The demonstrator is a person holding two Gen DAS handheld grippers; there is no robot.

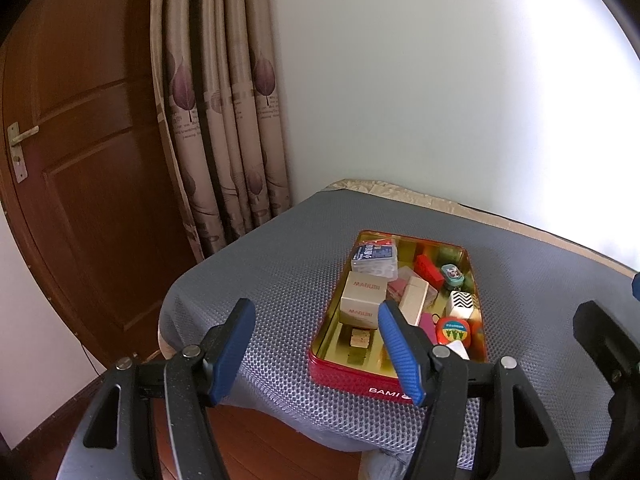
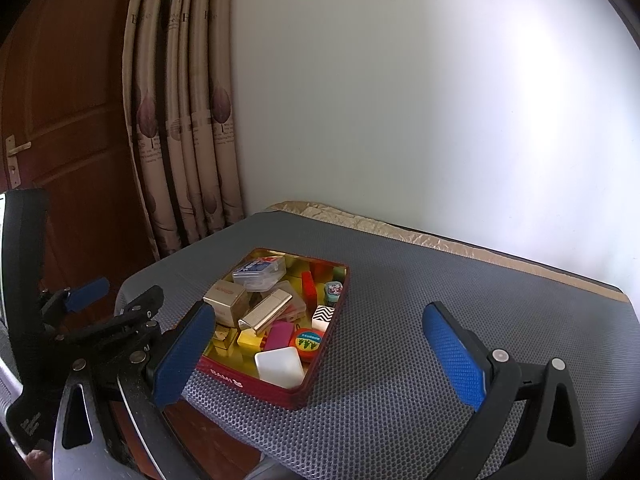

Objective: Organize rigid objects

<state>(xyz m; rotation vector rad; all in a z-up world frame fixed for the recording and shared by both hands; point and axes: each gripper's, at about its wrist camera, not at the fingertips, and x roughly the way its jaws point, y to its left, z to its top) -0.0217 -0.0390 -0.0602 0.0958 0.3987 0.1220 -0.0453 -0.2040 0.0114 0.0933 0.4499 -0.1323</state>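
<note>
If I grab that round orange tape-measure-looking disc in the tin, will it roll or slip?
The orange disc lies flat on its face in the red tin, so it probably won't roll unless tipped on edge. Its rim looks smooth and curved, so the pads may slip. Neighbours crowd it closely; the white square block may shift.

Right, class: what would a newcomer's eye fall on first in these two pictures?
The red tin, open and crammed with small colourful items, sits on the grey mesh pad. In the foreground each open tool, left and right, shows bright blue pads. The leaf-patterned curtain hangs behind.
</note>
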